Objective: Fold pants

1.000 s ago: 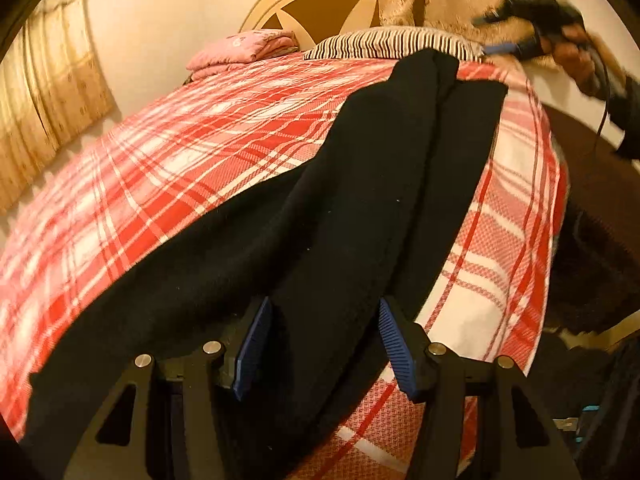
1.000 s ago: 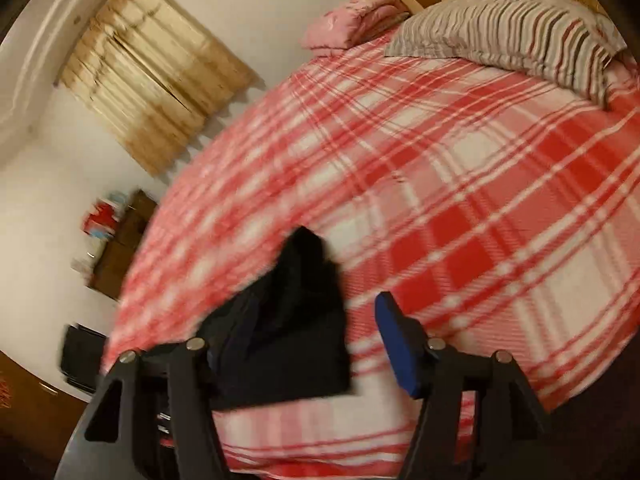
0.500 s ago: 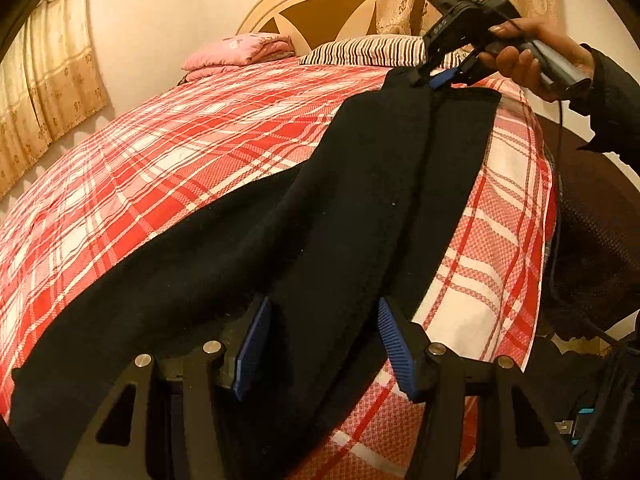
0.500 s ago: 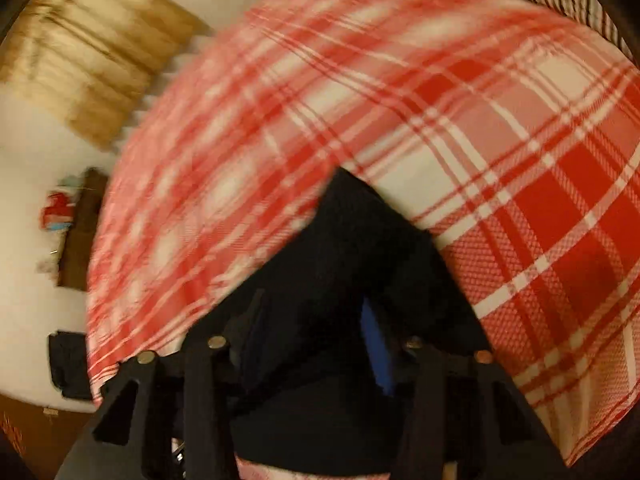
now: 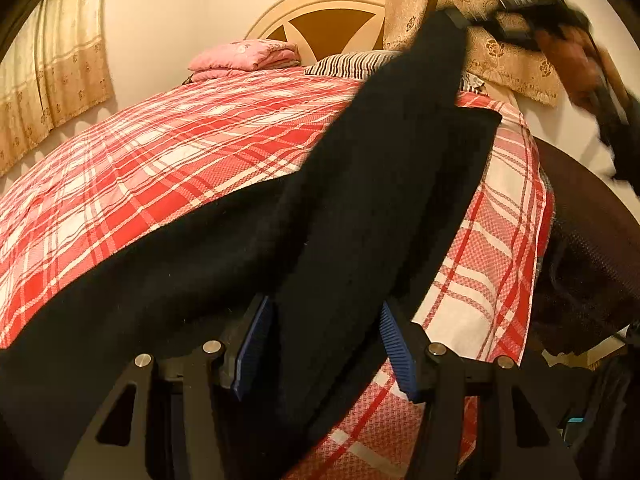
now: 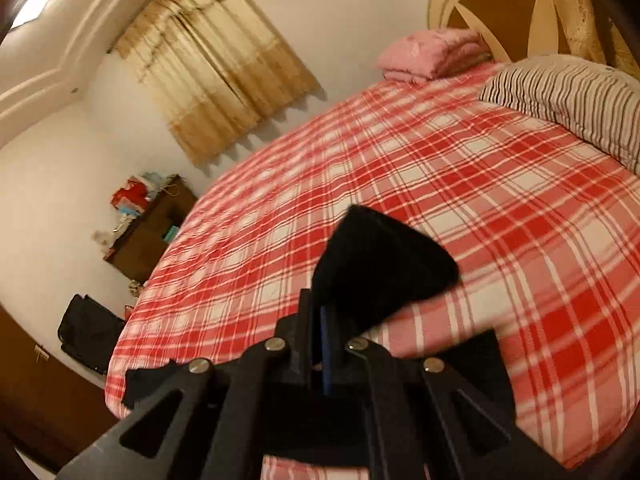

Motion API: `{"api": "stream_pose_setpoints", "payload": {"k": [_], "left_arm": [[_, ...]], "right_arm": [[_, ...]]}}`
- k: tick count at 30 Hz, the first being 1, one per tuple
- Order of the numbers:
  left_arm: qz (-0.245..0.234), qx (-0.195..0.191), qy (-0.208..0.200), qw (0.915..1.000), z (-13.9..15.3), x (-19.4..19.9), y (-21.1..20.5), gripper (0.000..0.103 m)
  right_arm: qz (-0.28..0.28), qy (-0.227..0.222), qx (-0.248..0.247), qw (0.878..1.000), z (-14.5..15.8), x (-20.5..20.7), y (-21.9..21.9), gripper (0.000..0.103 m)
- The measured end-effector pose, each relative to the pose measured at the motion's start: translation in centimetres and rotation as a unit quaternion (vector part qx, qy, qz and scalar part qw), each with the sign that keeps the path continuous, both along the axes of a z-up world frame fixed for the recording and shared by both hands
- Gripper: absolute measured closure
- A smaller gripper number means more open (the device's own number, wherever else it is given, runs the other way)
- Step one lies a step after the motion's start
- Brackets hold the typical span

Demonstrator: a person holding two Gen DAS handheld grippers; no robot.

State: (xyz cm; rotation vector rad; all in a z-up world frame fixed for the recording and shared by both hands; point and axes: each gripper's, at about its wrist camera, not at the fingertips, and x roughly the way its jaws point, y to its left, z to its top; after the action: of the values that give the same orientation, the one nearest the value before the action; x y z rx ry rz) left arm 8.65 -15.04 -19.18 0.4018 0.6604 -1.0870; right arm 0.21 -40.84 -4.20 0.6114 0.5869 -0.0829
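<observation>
Right gripper (image 6: 326, 332) clenches the black pants' (image 5: 360, 216) leg end above the plaid bed (image 5: 168, 152); left gripper (image 5: 324, 344) straddles them, jaws apart.

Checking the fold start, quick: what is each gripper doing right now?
Left gripper: open, black pants between its pads, not pinched.
Right gripper: shut on the pants' lifted end.

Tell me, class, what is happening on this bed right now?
A person is folding black pants on a plaid bed, a gripper in each hand. The right gripper is shut on one leg end and holds it up off the bed. The left gripper sits near the other end of the pants, jaws apart with cloth between them; whether they press on it is unclear.
</observation>
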Motion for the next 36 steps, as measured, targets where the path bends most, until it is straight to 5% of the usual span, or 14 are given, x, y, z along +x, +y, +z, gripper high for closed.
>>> {"api": "stream_pose_setpoints", "payload": {"k": [6, 10, 11, 17, 24, 26, 36], "left_arm": [[-0.019, 0.012, -0.004, 0.9997, 0.1, -0.3, 0.5, 0.046], [-0.025, 0.023, 0.001, 0.9994, 0.2, -0.7, 1.2, 0.046], [-0.028, 0.027, 0.002, 0.9992, 0.2, -0.9, 1.3, 0.046], [-0.035, 0.05, -0.017, 0.998, 0.1, -1.8, 2.3, 0.046], [-0.013, 0.027, 0.004, 0.9995, 0.0, -0.3, 2.5, 0.046], [-0.015, 0.022, 0.006, 0.9996, -0.1, -0.3, 2.7, 0.046], [-0.023, 0.017, 0.01, 0.9995, -0.1, -0.7, 3.1, 0.046]], "right_arm": [[-0.078, 0.095, 0.027, 0.992, -9.3, -7.3, -2.1, 0.091], [-0.128, 0.075, 0.068, 0.987, -9.9, -11.2, -4.3, 0.058], [-0.137, 0.068, 0.062, 0.986, -9.4, -11.5, -4.6, 0.057], [-0.145, 0.062, 0.017, 0.987, -6.9, -9.4, -6.0, 0.057], [-0.068, 0.139, -0.001, 0.988, -9.7, -0.8, -6.3, 0.057], [-0.046, 0.164, -0.012, 0.985, -10.7, 0.3, -6.2, 0.087], [-0.082, 0.149, -0.079, 0.982, -9.5, 1.2, -5.9, 0.094]]}}
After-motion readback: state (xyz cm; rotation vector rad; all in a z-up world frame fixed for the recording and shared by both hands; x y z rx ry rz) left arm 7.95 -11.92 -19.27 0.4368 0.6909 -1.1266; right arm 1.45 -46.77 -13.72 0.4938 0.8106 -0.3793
